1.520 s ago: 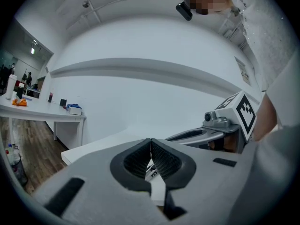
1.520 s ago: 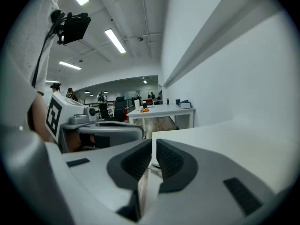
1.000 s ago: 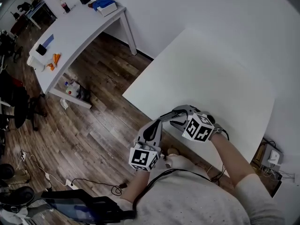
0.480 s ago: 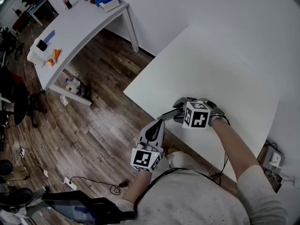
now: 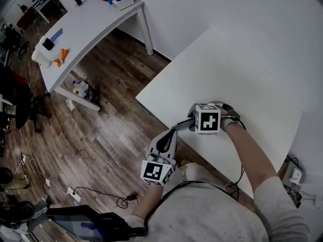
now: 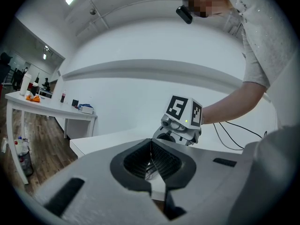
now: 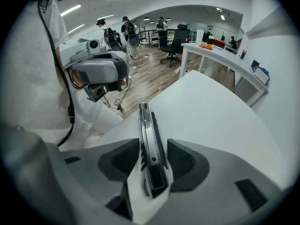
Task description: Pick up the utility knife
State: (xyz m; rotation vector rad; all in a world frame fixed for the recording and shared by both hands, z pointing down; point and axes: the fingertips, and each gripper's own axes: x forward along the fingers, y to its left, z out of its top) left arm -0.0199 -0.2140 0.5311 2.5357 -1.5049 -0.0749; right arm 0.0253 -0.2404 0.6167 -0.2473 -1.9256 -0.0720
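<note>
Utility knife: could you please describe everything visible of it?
The utility knife is long and slim, with a silvery, metal-looking body, a ridged track along its top and a dark strip down one side. It lies flat on the white table near the edge, lengthwise between the jaws of the right gripper, which are closing but not yet on it. Only the table touches it. Whether the blade is out cannot be told.

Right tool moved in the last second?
Yes. The right tool shifted inward from the table's near edge; its jaws are closing with the utility knife between them.
</note>
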